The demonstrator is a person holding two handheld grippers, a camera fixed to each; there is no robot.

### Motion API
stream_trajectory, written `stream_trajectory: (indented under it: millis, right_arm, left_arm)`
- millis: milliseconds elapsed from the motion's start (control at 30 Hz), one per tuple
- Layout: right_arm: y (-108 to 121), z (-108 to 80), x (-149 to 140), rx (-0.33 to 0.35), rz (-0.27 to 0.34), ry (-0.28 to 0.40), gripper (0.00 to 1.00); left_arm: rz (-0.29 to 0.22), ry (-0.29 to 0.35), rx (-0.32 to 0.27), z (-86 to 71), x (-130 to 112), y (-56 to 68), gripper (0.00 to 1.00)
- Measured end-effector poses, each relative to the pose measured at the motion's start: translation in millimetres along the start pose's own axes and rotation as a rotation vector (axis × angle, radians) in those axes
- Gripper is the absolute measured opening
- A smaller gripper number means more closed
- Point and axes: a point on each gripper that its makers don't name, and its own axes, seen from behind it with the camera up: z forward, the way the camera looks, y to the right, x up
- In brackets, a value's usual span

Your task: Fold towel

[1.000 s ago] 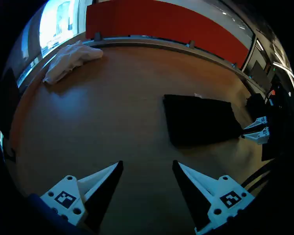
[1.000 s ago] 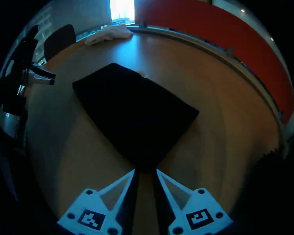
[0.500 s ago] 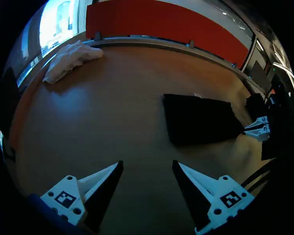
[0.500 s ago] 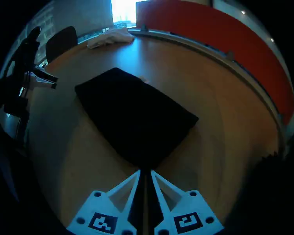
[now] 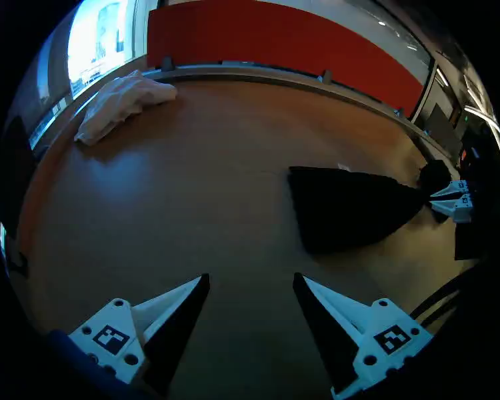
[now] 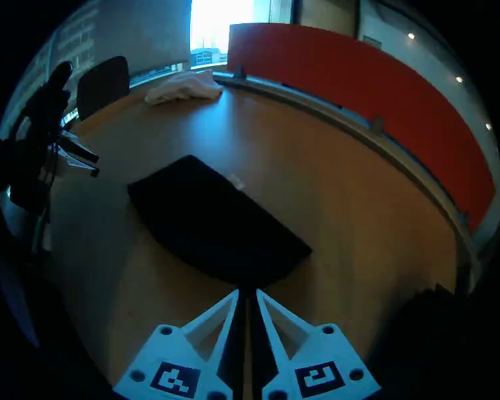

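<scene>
Towel (image 6: 213, 223) corner lifted since; right claw (image 6: 247, 292) seemingly pinching it, left claw (image 5: 250, 275) open.

Dim; window (image 5: 97, 40) glare; corners perhaps blurred.

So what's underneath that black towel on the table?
The wooden table lies under the black towel; whatever the cloth covers cannot be seen. Its near corner is pinched between the fingers of the right gripper.

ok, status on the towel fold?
Right hand-held gripper shut on black towel corner, corner raised. Left hand-held gripper open, clear of towel. White cloth far off on table, not in the way.
</scene>
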Motion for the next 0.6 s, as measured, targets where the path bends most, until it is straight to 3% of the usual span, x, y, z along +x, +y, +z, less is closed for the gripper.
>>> stream_trajectory:
  millis: [400,600]
  right_arm:
    - [17.1,-33.6,46.3,-0.045,-0.073,0.071,0.06]
    - [14.0,-32.3,56.7,-0.037,-0.104,0.076,0.06]
  left_arm:
    - [0.002,0.008,-0.007,-1.8,3.1,3.7,0.93]
    - [0.001,0.012,-0.010,-2.4,4.3,4.7,0.93]
